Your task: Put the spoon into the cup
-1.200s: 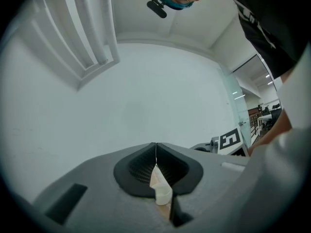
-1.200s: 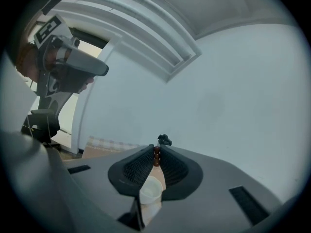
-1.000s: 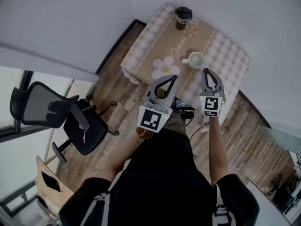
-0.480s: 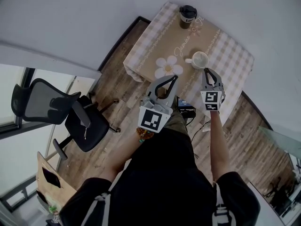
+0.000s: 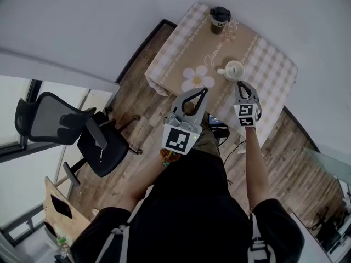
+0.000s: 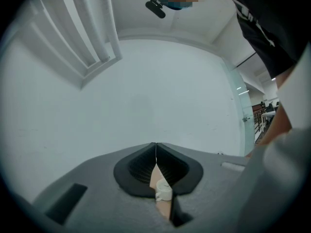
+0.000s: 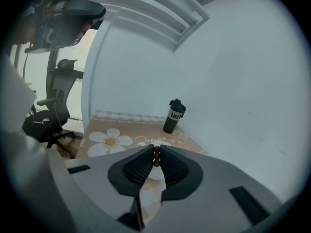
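A white cup (image 5: 234,70) stands on the checked tablecloth (image 5: 181,48), near the table's front. My right gripper (image 5: 239,84) hovers just short of the cup and points at it. In the right gripper view that gripper (image 7: 156,149) is shut on a thin brown beaded handle, the spoon (image 7: 156,157), with the cup (image 7: 156,173) showing white behind the jaws. My left gripper (image 5: 203,90) hangs over the table's front edge, left of the cup; its jaws (image 6: 155,147) meet with nothing between them. The cup (image 6: 164,191) shows through the gap below them.
A dark lidded tumbler (image 5: 220,18) stands at the table's far side, also in the right gripper view (image 7: 175,115). A daisy print (image 5: 196,78) marks the cloth left of the cup. A black office chair (image 5: 82,133) stands on the wooden floor to the left. White walls close in behind the table.
The table has drifted slightly right and up in the head view. My right gripper has closed a little on the cup. Both grippers keep their states.
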A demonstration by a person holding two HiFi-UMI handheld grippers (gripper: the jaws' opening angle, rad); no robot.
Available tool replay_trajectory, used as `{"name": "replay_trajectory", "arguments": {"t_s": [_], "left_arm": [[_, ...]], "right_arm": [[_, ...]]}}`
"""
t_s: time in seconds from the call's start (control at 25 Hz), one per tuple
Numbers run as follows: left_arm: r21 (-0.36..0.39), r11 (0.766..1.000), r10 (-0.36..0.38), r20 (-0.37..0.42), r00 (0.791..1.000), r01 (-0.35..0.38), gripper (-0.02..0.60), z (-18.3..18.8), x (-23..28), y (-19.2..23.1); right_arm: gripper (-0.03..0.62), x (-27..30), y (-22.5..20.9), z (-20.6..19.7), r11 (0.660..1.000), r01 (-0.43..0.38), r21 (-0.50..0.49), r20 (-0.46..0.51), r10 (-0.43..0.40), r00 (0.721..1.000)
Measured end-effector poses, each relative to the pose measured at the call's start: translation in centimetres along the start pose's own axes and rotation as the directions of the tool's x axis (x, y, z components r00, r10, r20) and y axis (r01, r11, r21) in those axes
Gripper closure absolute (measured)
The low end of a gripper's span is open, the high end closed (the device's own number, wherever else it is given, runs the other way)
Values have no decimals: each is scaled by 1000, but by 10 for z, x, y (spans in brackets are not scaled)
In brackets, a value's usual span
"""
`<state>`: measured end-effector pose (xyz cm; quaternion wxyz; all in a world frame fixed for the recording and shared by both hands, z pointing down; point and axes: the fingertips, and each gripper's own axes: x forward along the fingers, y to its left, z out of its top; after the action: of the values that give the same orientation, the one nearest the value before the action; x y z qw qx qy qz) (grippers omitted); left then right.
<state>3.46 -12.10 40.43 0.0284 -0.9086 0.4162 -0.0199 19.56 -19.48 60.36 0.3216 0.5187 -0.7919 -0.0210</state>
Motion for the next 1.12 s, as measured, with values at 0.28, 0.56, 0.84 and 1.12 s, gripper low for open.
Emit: {"name": "replay_trajectory", "arguments": {"t_s": [0.28, 0.56, 0.84, 1.12], "left_arm": [[3, 1000, -9, 7, 1000, 9, 565, 0, 4, -3], [-4, 1000, -11, 4, 1000, 11, 565, -1, 4, 0], [-4, 1000, -9, -1, 1000, 9, 565, -5, 4, 0], [-6, 1000, -3, -5, 1000, 3, 565, -5, 1, 2]], "right_arm": [[554, 17, 6, -12, 999, -35, 13, -38, 36, 999], [553, 28, 7, -14, 999, -46, 8, -63, 46, 997], [553, 36, 8, -25, 998, -57, 17, -95, 58, 994], [553, 40, 8, -24, 997, -72, 32, -104, 75, 992]]}}
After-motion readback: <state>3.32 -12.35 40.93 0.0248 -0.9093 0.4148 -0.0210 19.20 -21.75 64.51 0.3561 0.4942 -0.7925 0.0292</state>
